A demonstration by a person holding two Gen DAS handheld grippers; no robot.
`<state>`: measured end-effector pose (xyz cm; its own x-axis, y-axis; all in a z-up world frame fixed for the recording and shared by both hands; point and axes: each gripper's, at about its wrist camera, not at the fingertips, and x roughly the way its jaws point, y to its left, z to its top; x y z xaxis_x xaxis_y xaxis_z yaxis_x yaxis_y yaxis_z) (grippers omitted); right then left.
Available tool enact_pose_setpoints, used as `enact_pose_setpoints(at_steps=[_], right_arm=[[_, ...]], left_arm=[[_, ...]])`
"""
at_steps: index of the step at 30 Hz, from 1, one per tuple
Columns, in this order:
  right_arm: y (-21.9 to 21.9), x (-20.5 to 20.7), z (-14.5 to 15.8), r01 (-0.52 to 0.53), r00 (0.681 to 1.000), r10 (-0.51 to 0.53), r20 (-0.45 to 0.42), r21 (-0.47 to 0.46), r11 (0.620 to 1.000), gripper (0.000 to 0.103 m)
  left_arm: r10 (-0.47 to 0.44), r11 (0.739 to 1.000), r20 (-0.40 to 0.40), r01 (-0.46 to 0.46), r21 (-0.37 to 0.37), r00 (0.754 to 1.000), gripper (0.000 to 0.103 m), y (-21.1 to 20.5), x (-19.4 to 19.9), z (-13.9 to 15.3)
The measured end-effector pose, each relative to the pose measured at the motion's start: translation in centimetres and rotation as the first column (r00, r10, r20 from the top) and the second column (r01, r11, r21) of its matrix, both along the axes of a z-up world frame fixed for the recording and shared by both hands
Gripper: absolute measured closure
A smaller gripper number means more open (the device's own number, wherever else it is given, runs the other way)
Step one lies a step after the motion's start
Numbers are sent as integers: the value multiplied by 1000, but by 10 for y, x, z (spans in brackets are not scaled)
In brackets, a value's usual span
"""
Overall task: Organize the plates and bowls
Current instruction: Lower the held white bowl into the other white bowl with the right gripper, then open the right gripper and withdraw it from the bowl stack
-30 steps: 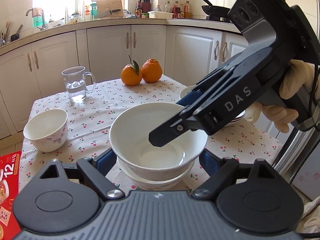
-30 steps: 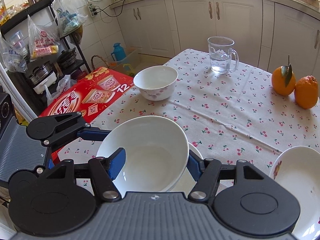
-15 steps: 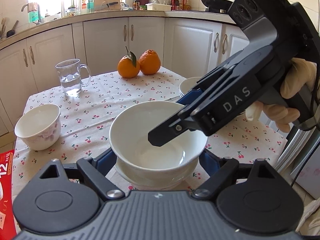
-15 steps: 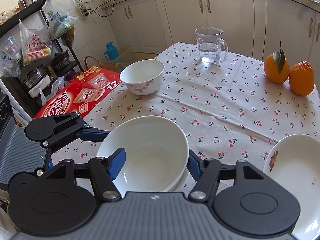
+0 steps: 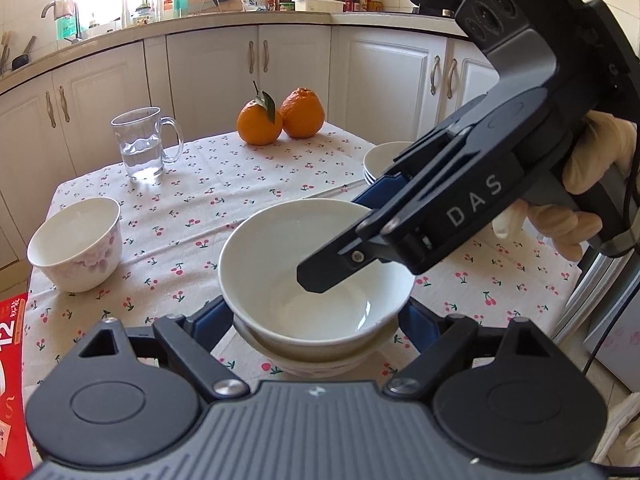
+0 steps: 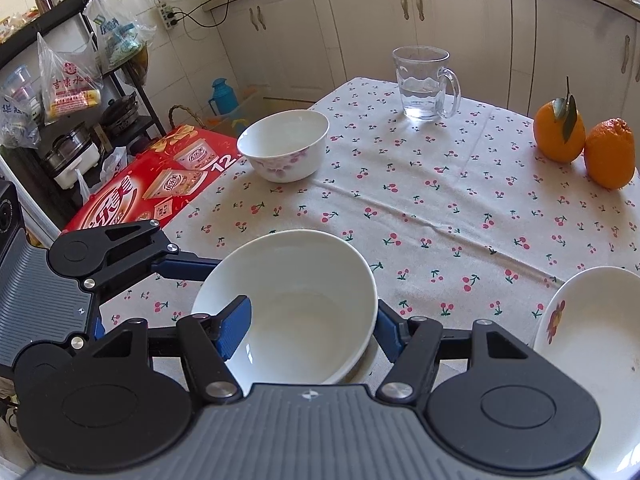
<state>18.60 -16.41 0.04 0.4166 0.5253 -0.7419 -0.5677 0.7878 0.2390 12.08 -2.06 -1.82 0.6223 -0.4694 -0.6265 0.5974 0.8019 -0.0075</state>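
Two hand-held claws work over a table w/ a cherry-print cloth (image 6: 440,200). Step in hand, as I judge it: nesting one white bowl (image 5: 316,272) into another, so bowls end up in one stack.

Nearest: the right claw (image 6: 308,324) grips the top bowl's rim, one blue pad inside the bowl, the other outside the wall, jaws narrow & pinched on it. Just under that bowl sits a second white bowl (image 5: 304,360); the top one looks almost seated in it, a bit tilted. The left claw (image 5: 316,320) is about half open, pads either side of the lower bowl. Can't tell if they touch it.

Just right of the right claw: a shallow dish w/ a flower print (image 6: 592,344). Ahead & left of both claws: a small flowered bowl (image 6: 284,144), well apart from the stack. Farther ahead: a glass mug (image 6: 424,84) w/ water, & two oranges (image 6: 584,144) at the far right.

Next move likely calls for letting the top bowl settle level, then opening the right claw & lifting clear w/o dragging the rim. The small bowl is not yet stacked.
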Motion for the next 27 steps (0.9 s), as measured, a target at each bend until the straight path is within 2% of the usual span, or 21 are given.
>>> enact_pose_setpoints(at_steps=[14, 19, 23, 27], right_arm=[[3, 1, -3, -5, 1000, 5, 4, -18, 1000, 31], [6, -2, -1, -12, 1000, 12, 9, -22, 1000, 14], [7, -5, 3, -11, 1000, 12, 26, -29, 1000, 11], [10, -9, 8, -1, 999, 3, 52, -51, 999, 4]], left_arm=[[-2, 1000, -11, 2, -13, 1000, 10, 3, 2, -2], [5, 1000, -8, -5, -16, 1000, 8, 5, 0, -2], [0, 1000, 7, 0, -23, 1000, 7, 10, -5, 3], [5, 999, 28, -5, -34, 1000, 7, 18, -12, 10]])
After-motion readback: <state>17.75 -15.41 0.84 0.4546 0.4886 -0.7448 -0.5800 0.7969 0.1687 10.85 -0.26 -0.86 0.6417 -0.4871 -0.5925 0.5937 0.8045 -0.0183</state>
